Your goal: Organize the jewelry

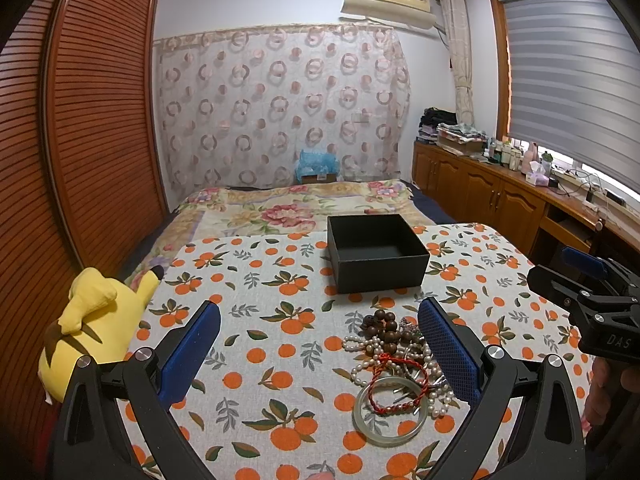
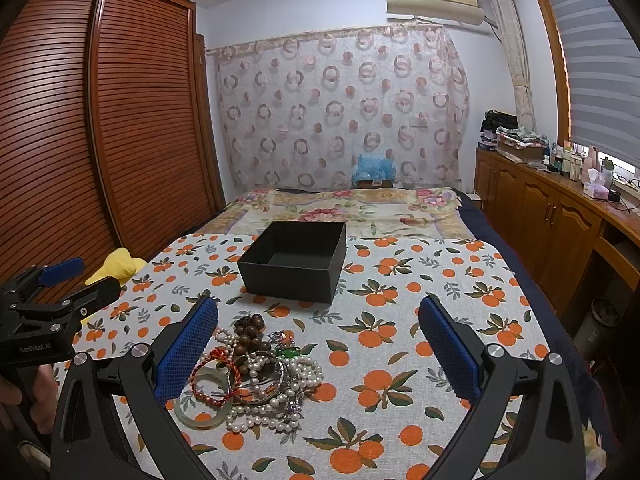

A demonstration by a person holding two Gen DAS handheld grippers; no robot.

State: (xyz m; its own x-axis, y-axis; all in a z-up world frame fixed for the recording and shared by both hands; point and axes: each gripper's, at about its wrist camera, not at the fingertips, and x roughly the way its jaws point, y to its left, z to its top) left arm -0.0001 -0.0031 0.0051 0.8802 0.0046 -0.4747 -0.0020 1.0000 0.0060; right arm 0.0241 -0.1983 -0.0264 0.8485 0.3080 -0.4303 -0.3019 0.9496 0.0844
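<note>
Here, the jewelry [image 1: 400, 364] heap lies between both grippers, nearer the left gripper's [image 1: 320, 332] right finger; the box [image 1: 376, 252] waits beyond. Both sets of fingers stand apart, the right gripper [image 2: 318, 332] empty too.

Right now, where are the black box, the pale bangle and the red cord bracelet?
black box [image 1: 380, 276]: left wrist view, front wall.
pale bangle [image 1: 362, 420]: left wrist view, left rim.
red cord bracelet [image 2: 195, 372]: right wrist view, left loop.

Box [image 2: 294, 262]: matt black card. Cloth [image 2: 420, 280]: woven, orange print. Bangle [image 1: 390, 412]: glossy, translucent. Beads [image 2: 250, 332]: dark wood; pearls [image 2: 304, 372] lustrous. Finger pads [image 2: 188, 348]: blue textured rubber on matt black plastic. Wardrobe [image 2: 120, 120], upper left: slatted wood.
</note>
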